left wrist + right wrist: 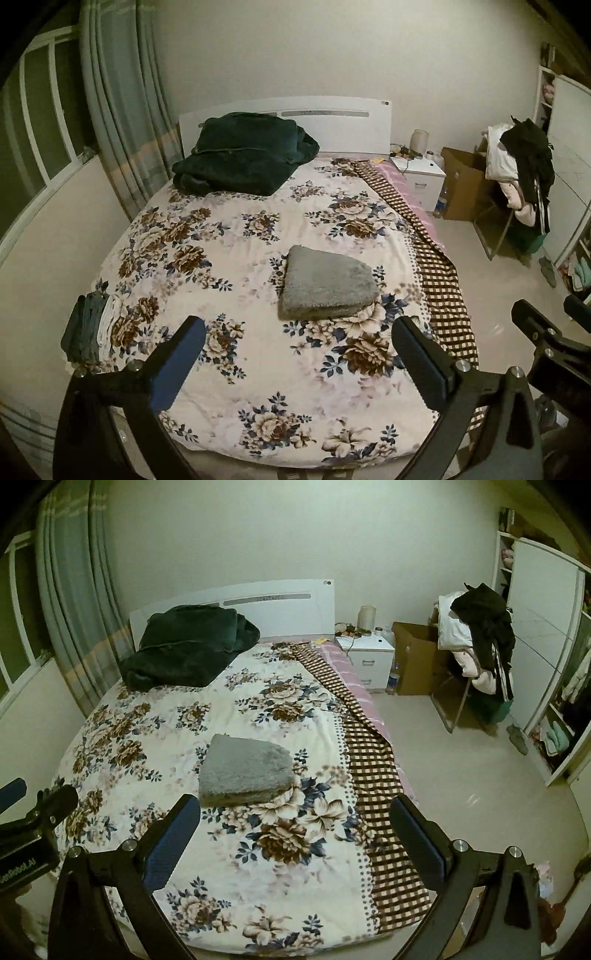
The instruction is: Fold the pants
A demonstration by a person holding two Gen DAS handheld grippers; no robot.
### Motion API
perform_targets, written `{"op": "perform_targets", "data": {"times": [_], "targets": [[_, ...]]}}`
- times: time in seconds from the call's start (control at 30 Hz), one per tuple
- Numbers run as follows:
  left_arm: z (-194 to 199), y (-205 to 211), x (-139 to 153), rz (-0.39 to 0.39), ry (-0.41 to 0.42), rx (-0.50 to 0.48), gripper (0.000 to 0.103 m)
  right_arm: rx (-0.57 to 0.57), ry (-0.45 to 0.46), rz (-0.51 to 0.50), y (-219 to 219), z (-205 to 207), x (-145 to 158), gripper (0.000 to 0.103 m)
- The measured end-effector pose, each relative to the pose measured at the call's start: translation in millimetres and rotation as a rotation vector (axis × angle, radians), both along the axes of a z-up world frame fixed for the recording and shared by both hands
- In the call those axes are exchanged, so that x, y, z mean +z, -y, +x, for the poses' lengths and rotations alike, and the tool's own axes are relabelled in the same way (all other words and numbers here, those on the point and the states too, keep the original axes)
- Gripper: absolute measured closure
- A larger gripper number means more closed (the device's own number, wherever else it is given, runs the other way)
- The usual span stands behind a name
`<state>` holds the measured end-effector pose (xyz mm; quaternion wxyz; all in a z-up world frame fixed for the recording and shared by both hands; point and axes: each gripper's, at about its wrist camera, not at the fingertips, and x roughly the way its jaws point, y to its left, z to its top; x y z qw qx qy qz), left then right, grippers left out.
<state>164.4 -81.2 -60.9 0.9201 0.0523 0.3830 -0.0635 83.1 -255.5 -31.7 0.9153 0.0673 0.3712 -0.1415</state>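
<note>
Grey fuzzy pants (327,284) lie folded into a compact stack on the floral bedspread (240,236), near the bed's middle; they also show in the right wrist view (245,771). My left gripper (299,347) is open and empty, held above the near part of the bed, short of the pants. My right gripper (295,827) is open and empty too, also short of the pants and to their right. The right gripper shows at the edge of the left wrist view (546,332), and the left gripper shows at the edge of the right wrist view (37,812).
A dark green blanket (243,158) is heaped by the headboard. A small stack of folded clothes (88,328) sits at the bed's left edge. A checked cloth (439,266) runs along the right side. A nightstand (419,177), cardboard box (461,184) and clothes-laden chair (524,177) stand right of the bed.
</note>
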Motion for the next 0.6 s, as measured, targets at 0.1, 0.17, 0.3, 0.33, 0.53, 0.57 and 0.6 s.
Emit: {"op": "perform_targets", "data": {"times": [0.1,0.17,0.3,0.33,0.53,0.57,0.6], "targets": [[-1.6,-2.0,0.4,-0.012,-0.002,-0.004,0.000,-0.005,-0.002,-0.005,-2.3,-3.4,1.9,0.000],[-4.7,-2.4,1.5,-0.012,0.003,-0.002,0.000,-0.003,-0.004,-0.008,-2.3,-3.8,4.6,0.000],[-8.5,-2.7,3.8,-0.008,0.018,0.002,0.000,-0.002,-0.005,-0.012,-2.6,-1.8,6.3,0.000],[-9.2,-2.8,4.1,-0.007,0.022,0.005,0.000,0.000,-0.006,-0.008,-3.0,-2.3,6.4,0.000],[-12.4,-3.1,5.2,-0.001,0.024,0.006,0.000,0.014,-0.005,-0.009,-4.8,0.0,11.0,0.000],[-12.4,-3.8,5.8,-0.002,0.024,0.005,0.000,0.015,-0.005,-0.009,-3.7,1.4,10.5,0.000],[-12.7,-4.6,6.7,-0.002,0.024,0.004,0.000,0.014,-0.004,-0.007,-3.4,1.5,10.6,0.000]]}}
